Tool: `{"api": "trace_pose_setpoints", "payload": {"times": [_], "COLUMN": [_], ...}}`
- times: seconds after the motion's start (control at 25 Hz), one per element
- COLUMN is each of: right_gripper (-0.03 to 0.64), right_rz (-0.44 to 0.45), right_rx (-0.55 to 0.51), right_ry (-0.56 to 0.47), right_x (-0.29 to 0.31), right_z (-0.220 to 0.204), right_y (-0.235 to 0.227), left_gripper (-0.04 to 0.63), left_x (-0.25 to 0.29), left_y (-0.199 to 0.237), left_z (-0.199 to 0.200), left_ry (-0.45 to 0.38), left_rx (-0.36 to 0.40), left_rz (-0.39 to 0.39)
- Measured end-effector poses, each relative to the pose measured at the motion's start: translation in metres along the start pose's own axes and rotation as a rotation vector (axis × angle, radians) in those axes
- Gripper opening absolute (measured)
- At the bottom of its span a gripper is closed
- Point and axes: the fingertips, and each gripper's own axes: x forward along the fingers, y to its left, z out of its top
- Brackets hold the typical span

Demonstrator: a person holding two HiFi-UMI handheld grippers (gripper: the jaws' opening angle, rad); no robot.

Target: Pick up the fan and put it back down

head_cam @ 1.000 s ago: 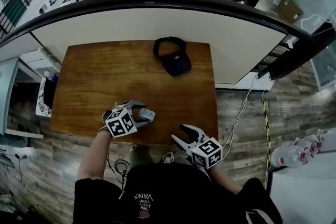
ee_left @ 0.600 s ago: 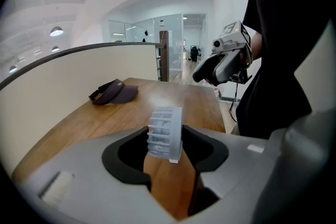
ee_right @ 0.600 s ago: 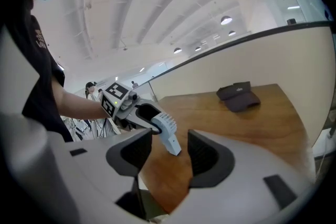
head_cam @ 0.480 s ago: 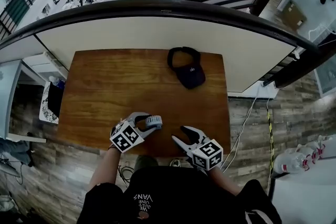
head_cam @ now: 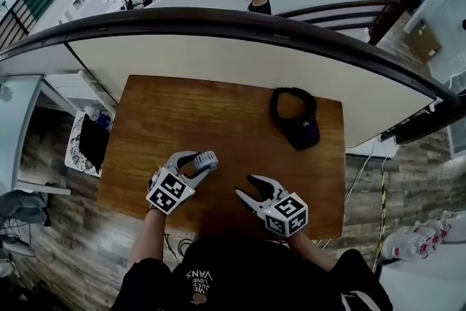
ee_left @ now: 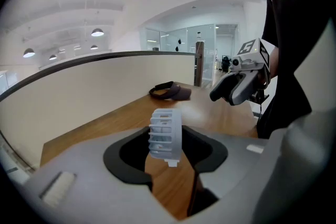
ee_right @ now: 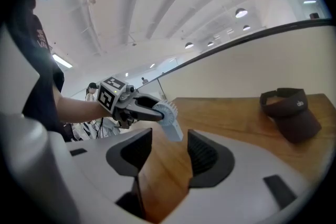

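I am holding the left gripper [head_cam: 200, 161] over the lower left part of the brown wooden table [head_cam: 218, 109], and its jaws have just been closing; they are now clamping the small pale grey plastic fan [head_cam: 207, 159] by the sides of its round slatted grille. In the left gripper view the fan [ee_left: 165, 132] is standing upright between the jaws, with the wood showing beneath it. I am keeping the right gripper [head_cam: 246, 187] at the lower centre of the head view, jaws standing apart with only tabletop between them. A dark fabric sun visor [head_cam: 298, 124] is lying towards the table's upper right corner, well apart from the fan.
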Motion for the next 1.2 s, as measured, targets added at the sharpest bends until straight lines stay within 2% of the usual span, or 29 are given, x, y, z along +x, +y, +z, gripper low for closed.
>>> {"api": "trace_pose_setpoints", "payload": {"times": [0.2, 0.48, 0.84, 1.2], "right_gripper": [0.181, 0.181, 0.181, 0.181], "right_rz": [0.038, 0.054, 0.048, 0.016], "right_rx": [-0.003, 0.007, 0.013, 0.029], "right_ry": [0.003, 0.011, 0.02, 0.024], "right_x": [0.054, 0.11, 0.161, 0.183], "right_z": [0.023, 0.04, 0.055, 0.061], "right_y": [0.007, 0.006, -0.007, -0.024], "left_gripper": [0.19, 0.19, 0.189, 0.189], "left_x": [-0.023, -0.032, -0.018, 0.022], "left_y": [0.071, 0.155, 0.231, 0.292], "left_z": [-0.02, -0.031, -0.029, -0.024], "left_ry": [0.012, 0.024, 0.01, 0.001], "left_rx": [-0.029, -0.017, 0.029, 0.08], "left_rz": [0.072, 0.131, 0.147, 0.144]}}
